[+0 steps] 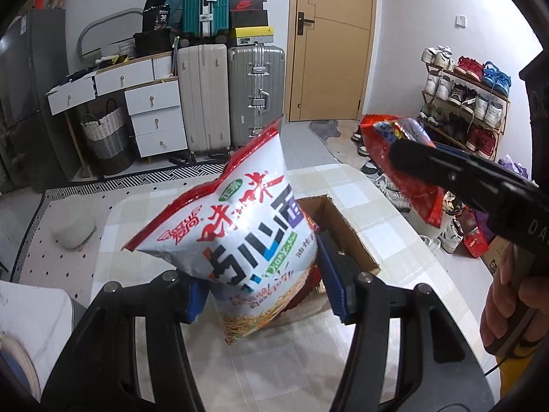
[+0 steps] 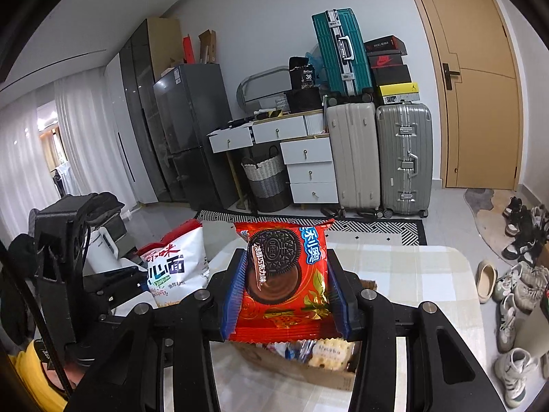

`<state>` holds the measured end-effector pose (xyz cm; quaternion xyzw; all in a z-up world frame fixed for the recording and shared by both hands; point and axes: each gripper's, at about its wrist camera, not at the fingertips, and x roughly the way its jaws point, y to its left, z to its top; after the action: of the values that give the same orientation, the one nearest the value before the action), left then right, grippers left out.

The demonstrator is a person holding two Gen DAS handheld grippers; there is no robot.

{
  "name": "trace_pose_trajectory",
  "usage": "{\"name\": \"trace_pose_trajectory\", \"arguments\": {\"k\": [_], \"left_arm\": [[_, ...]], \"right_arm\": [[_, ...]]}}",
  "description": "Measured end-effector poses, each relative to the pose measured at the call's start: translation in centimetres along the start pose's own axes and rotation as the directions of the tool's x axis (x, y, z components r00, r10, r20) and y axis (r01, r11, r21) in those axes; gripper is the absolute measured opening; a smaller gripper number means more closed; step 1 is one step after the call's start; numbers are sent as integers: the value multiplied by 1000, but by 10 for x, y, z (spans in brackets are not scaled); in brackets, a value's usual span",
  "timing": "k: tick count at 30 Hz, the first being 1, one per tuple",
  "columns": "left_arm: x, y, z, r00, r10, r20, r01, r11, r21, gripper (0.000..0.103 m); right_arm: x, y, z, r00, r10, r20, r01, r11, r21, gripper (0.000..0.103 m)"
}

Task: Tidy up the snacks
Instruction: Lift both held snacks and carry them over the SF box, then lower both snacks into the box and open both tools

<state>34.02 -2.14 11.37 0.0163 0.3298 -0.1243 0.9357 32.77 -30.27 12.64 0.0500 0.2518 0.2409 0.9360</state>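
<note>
My left gripper is shut on a white and red noodle snack bag and holds it tilted above an open cardboard box on the table. The bag also shows at the left in the right wrist view. My right gripper is shut on a red Oreo packet and holds it above the box, where several snack packs lie. In the left wrist view the Oreo packet hangs in the air to the right of the box, held by the right gripper.
The table has a pale checked cloth. Behind it stand suitcases, white drawers, a woven basket and a door. A shoe rack and loose shoes are on the right. A grey stool stands left.
</note>
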Motion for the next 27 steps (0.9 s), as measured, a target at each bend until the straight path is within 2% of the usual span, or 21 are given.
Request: {"name": "trace_pose_trajectory", "arguments": {"k": [17,27], "left_arm": [[130,10,6,992,-7,-127,5,1000,-16,54],[185,6,1,984,0,-180,-1,1000,-8,54]], "right_arm": [[59,-37,-12,998,7,-64,-3,998,57,44],[86,-57,-25,993,14,-116,-2,995,97,44]]}}
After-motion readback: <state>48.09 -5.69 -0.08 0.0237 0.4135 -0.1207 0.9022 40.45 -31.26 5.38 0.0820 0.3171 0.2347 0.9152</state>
